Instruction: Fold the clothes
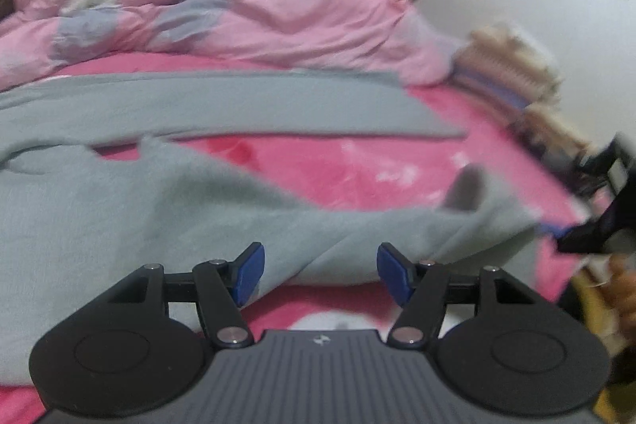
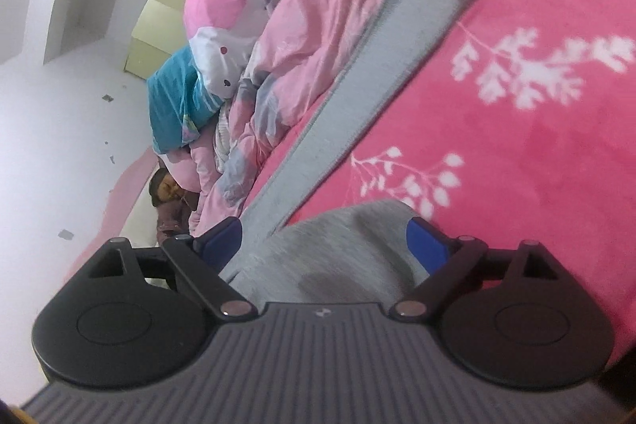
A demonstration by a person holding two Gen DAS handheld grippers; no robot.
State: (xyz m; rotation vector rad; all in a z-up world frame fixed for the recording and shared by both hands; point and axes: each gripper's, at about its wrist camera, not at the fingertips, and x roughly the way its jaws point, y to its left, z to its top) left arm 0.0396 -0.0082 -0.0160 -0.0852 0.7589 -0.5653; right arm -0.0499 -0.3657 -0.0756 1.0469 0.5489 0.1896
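just grey garment (image 1: 119, 225) on pink bedspread (image 1: 357, 161)

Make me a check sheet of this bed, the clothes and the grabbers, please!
Surface: pink bedsheet with white leaf print.
Job's things: grey garment spread out, one long part stretched flat.
Clutter: pink quilt bunched behind; teal pillow on it.
Grippers: left hand-held gripper open over the garment's edge, pads not pressing; right hand-held gripper open, cloth between the jaws.
Cables: nothing seen.
Surroundings: white wall, yellow box.
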